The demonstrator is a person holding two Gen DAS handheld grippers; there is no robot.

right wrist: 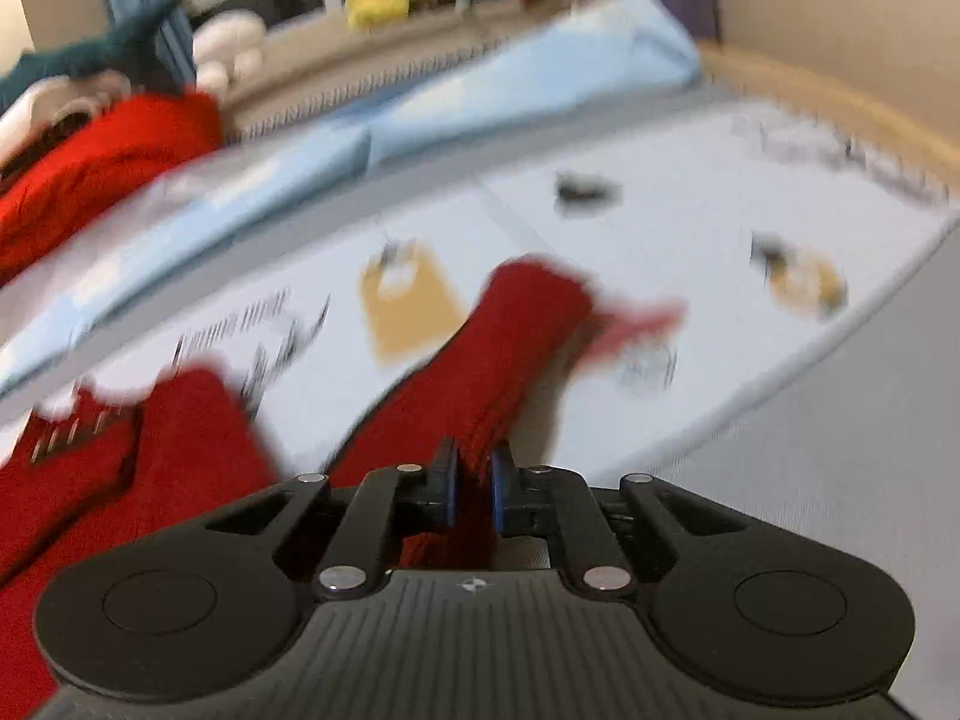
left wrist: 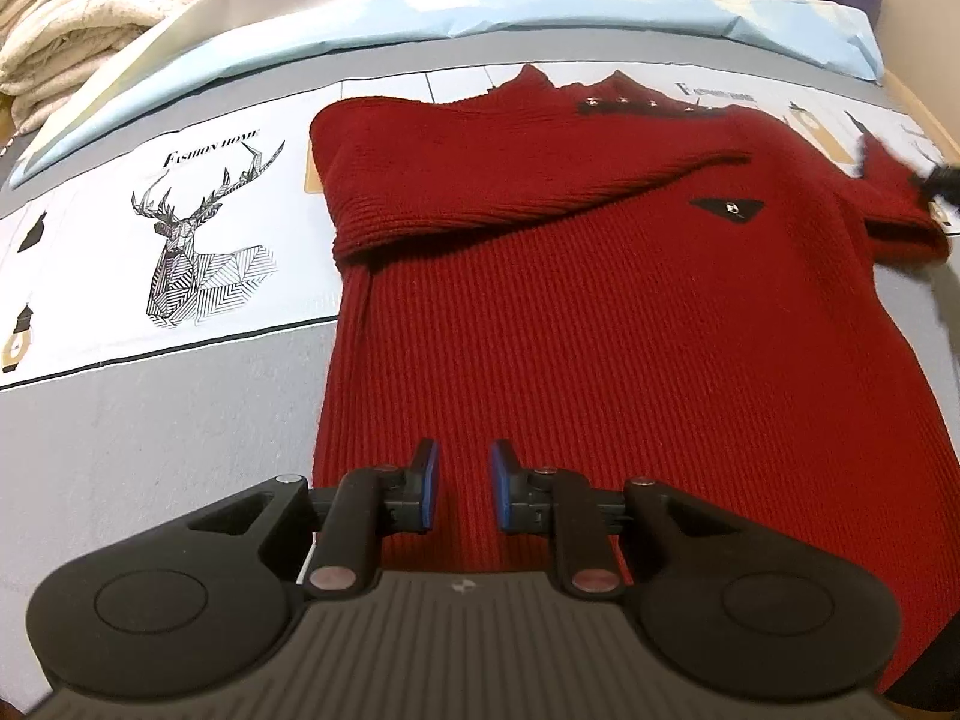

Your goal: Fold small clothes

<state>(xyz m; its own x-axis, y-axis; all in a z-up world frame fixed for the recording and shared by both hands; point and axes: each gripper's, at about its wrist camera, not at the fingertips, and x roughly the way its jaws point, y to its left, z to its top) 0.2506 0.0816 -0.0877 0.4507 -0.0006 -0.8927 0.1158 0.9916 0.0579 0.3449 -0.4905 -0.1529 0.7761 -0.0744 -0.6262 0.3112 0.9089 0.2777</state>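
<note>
A red sweater (left wrist: 600,312) lies flat on the bed (left wrist: 150,450), one sleeve pinched by the right gripper (right wrist: 474,480) at its 3 o'clock side. The left gripper (left wrist: 462,483) hovers, fingers slightly spread and empty. A hurried pull could slip the knit free or bunch the fold.

My right gripper (right wrist: 473,489) pinches the red sweater's sleeve (right wrist: 510,348) above the printed bedsheet (right wrist: 690,228); everything's motion-blurred.
</note>
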